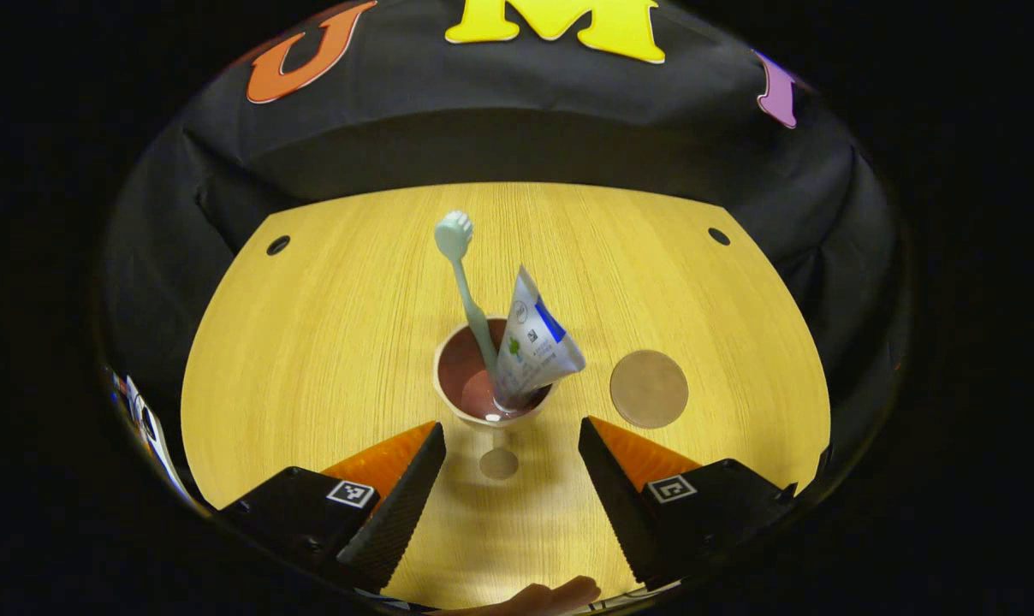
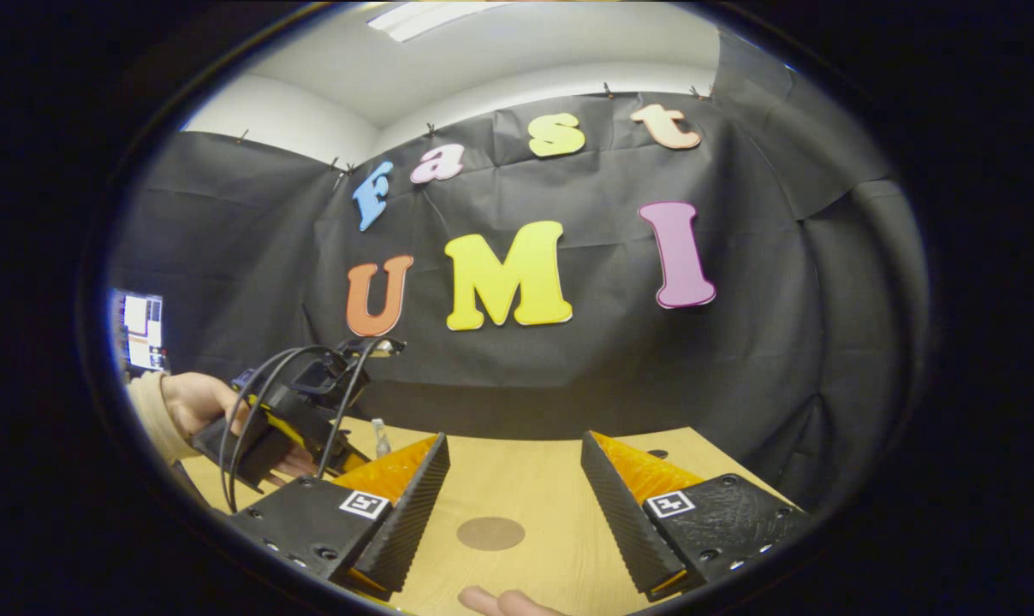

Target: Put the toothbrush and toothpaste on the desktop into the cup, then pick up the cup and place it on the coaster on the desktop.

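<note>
In the left gripper view, one cup (image 1: 493, 376) stood at the centre of the worktop (image 1: 329, 342), holding one toothbrush (image 1: 466, 282), head up, and one toothpaste tube (image 1: 532, 342) leaning right. One round coaster (image 1: 649, 388) lay bare just right of the cup. The left tongs (image 1: 512, 438) stood apart at the bottom, empty, just short of the cup.

In the right gripper view, the right tongs (image 2: 514, 451) stood apart, empty, with the coaster (image 2: 490, 533) low between them. At lower left a hand (image 2: 193, 402) held the other gripper.
</note>
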### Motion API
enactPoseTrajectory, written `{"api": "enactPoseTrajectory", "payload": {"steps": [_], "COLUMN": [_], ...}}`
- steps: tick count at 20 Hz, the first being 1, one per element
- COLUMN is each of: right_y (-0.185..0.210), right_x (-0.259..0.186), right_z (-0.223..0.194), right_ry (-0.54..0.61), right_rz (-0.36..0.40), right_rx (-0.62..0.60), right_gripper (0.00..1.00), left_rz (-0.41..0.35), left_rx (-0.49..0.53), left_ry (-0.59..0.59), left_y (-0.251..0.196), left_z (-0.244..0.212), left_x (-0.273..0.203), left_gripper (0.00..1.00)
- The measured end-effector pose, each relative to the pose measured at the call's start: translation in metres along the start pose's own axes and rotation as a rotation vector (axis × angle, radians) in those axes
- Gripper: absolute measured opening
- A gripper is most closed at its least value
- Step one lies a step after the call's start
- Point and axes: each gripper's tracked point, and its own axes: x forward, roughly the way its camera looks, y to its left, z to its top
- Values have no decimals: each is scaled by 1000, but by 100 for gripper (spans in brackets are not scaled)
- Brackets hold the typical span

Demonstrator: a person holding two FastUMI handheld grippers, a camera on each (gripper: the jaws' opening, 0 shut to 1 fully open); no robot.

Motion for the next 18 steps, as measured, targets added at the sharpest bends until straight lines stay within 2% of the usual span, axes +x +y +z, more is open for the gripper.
{"api": "enactPoseTrajectory", "payload": {"steps": [4, 9, 11, 12, 13, 15, 16, 18], "right_y": [0, -1, 0, 1, 2, 2, 2, 3], "right_x": [3, 13, 16, 17, 18, 18, 17, 16], "right_z": [-8, -20, -28, -30, -31, -33, -32, -29], "right_ry": [16, 43, 71, 81, 89, 95, 91, 79], "right_rz": [0, 13, 21, 27, 30, 33, 32, 31], "right_rx": [-7, 1, 12, 20, 25, 26, 23, 20], "right_gripper": [93, 93, 94, 94, 94, 93, 94, 94], "left_rz": [12, 49, 30, 17, 0, -17, -12, -12], "left_rx": [16, -26, -40, -49, -53, -66, -64, -74], "left_ry": [121, 224, 246, 250, 256, 269, 271, 265], "left_y": [4, 25, 25, 24, 21, 21, 22, 23], "left_z": [-10, -25, -24, -22, -20, -14, -8, 4], "left_x": [21, 30, 27, 26, 26, 23, 21, 14], "left_gripper": [99, 94, 84, 74, 69, 51, 38, 33]}}
